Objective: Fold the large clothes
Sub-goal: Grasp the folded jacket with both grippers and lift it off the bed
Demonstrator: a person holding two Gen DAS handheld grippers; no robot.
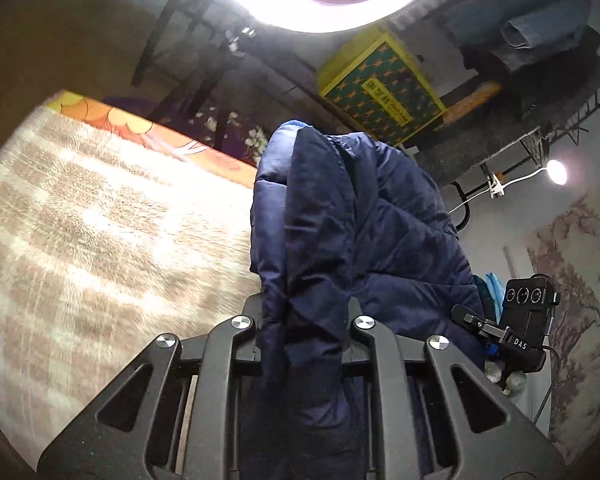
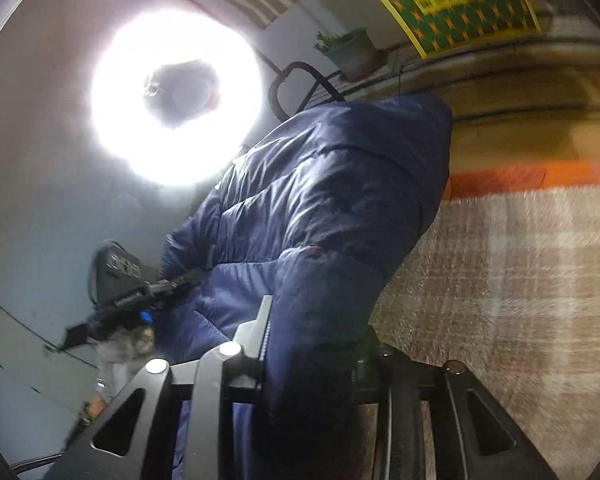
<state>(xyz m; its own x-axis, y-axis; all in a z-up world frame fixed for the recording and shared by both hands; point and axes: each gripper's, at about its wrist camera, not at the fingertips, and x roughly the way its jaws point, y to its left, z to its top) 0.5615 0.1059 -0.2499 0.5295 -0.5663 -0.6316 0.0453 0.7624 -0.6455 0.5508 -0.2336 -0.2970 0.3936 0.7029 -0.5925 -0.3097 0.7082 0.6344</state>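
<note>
While the navy puffer jacket [image 1: 340, 216] hangs bunched between the two grippers, the step in hand looks like the lift that comes before a fold: the garment is raised off the plaid blanket [image 1: 100, 232] and not yet laid out. The left gripper [image 1: 304, 344] is clamped on a thick wad of the quilted fabric, which fills the gap between its fingers and rises in front of the lens. The right gripper [image 2: 312, 344] likewise pinches a fold of the same jacket [image 2: 324, 200], the cloth pressed between its fingers and draping down over them. Each view also catches the other gripper just beside the jacket, at the fabric's far edge.

My judgement is that the next move calls for drawing the two held points apart, so the jacket spreads and hangs flat, then lowering it onto the blanket without letting the slippery shell slide from the pads.

As for containers, a yellow box [image 1: 380, 92] with a green star pattern stands in the background, closed as far as I can tell, its contents hidden. A small potted plant [image 2: 350, 52] sits on a ledge near it.
</note>
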